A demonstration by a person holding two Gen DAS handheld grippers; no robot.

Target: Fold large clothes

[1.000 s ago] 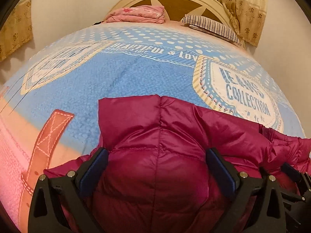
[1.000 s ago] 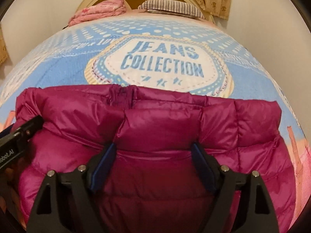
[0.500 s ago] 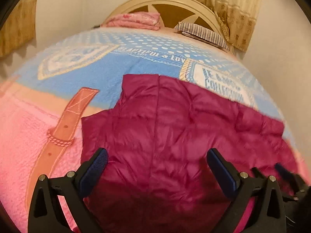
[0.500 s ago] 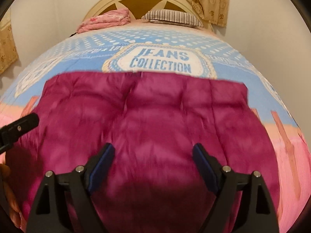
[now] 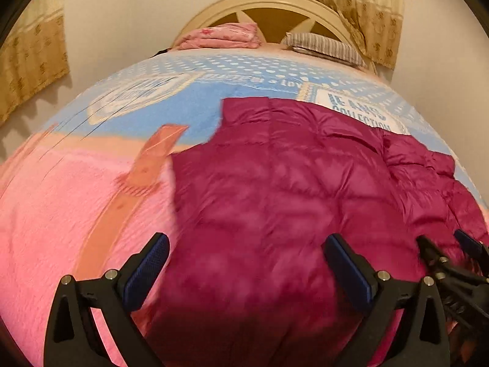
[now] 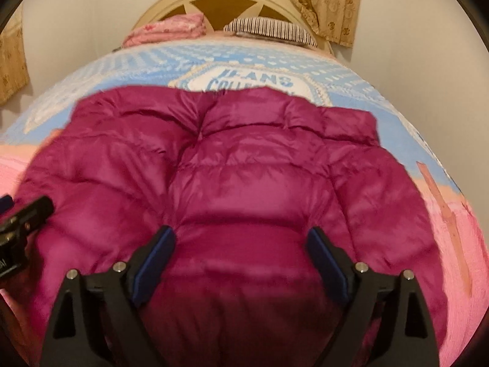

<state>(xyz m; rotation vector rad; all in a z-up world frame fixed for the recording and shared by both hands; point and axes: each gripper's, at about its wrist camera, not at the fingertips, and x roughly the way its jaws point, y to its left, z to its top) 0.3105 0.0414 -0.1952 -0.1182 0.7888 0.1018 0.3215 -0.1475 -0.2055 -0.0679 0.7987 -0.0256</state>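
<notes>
Magenta and puffy, the quilted jacket (image 6: 232,183) lies spread on the bed cover (image 5: 76,214), filling the middle and lower part of both views, with its far edge just covering the bottom of the "JEANS COLLECTION" badge (image 6: 253,81) printed on the blue part of the cover. In the left wrist view it runs from centre frame off to the right, where the cloth bunches into wrinkles. The left gripper (image 5: 244,263) hovers over the near part with its blue pads (image 5: 146,267) standing wide, nothing pinched between them. The right gripper (image 6: 241,257) is over the jacket too, its jaws opening at this moment, only the puffy surface showing below the gap and no fold caught in the pads. Its tips also poke in at the lower right of the left view.

So where are we? It looks to me like an early or middle stage: the jacket seems laid out broad rather than as a compact bundle, and whether one fold is already in I cannot tell. The sleeves are not clearly visible. Still to do, by my reckoning, are bringing the sides in and doubling it over. At the top of the frame the pink blanket (image 6: 171,29) and striped pillow (image 6: 269,29) sit by the headboard (image 5: 269,3), well apart from the work.
</notes>
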